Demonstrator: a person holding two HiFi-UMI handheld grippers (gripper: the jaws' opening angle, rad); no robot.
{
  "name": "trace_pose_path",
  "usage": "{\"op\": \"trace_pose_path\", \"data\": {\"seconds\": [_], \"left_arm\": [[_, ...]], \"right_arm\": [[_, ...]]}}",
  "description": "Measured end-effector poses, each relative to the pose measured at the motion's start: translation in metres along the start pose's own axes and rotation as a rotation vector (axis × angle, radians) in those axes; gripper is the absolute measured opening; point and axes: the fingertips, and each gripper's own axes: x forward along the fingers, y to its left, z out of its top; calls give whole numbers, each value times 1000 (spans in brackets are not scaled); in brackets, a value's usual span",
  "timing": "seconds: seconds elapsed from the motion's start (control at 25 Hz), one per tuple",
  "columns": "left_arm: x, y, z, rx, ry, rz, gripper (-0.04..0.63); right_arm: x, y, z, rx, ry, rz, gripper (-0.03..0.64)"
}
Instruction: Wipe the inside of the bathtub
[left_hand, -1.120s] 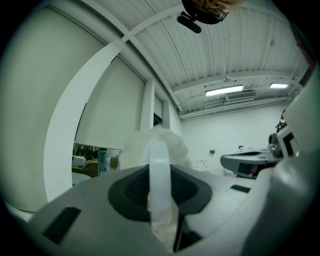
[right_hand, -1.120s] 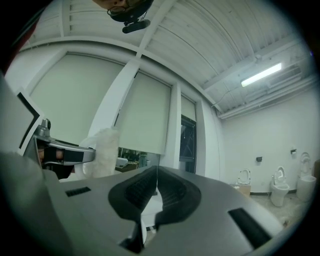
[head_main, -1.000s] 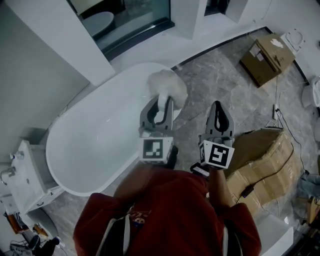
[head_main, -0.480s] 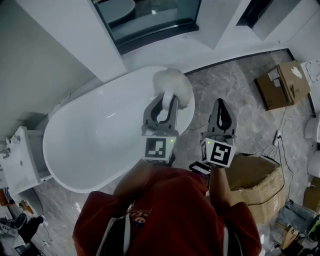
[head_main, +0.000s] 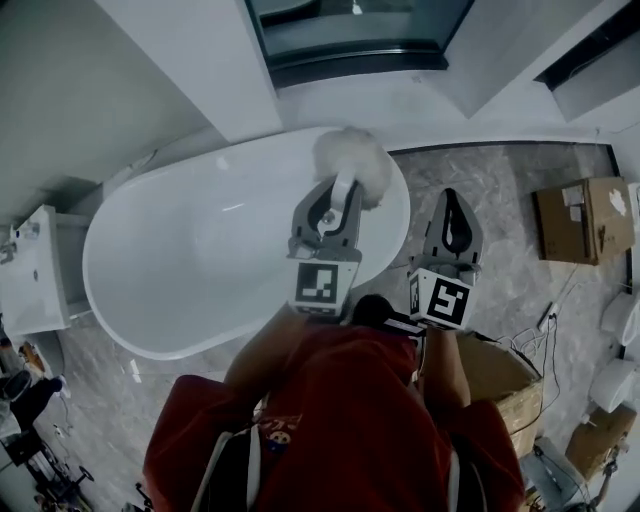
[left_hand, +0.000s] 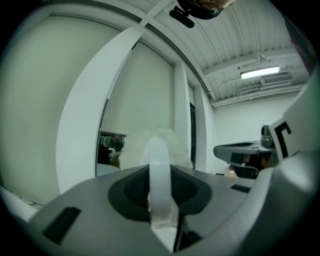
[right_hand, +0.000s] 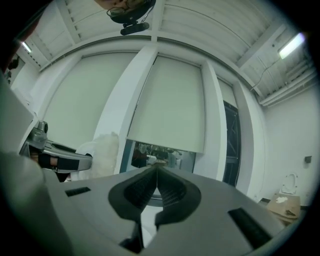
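Note:
A white oval bathtub (head_main: 160, 300) lies below me in the head view. My left gripper (head_main: 338, 192) hangs over its right end, shut on the white handle (left_hand: 159, 172) of a fluffy white duster (head_main: 353, 163). The duster's head sits above the tub's far right rim; in the left gripper view the fluffy head (left_hand: 162, 141) rises just past the jaws. My right gripper (head_main: 453, 220) is shut with nothing in it, held over the marble floor just right of the tub, its jaws meeting at the tip (right_hand: 156, 169).
Cardboard boxes (head_main: 585, 218) lie on the grey marble floor (head_main: 490, 185) to the right, one large box (head_main: 497, 385) close by my right arm. A white cabinet (head_main: 30, 275) stands at the tub's left end. A white wall and dark window (head_main: 350, 30) run behind the tub.
The head view has swung, so the tub now lies more level and central. Both grippers keep their hold and spacing; the duster stays over the tub's right end.

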Motion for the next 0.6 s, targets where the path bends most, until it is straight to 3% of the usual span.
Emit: {"op": "trace_pose_path", "data": {"seconds": [0.28,0.6], "left_arm": [[23,24,-13,-21,24,123,94],[81,21,-32,-49,69,248,94]], "right_arm": [[60,9,-8,15,-24,136,12],[136,-21,-27,4,-44,298,12]]}}
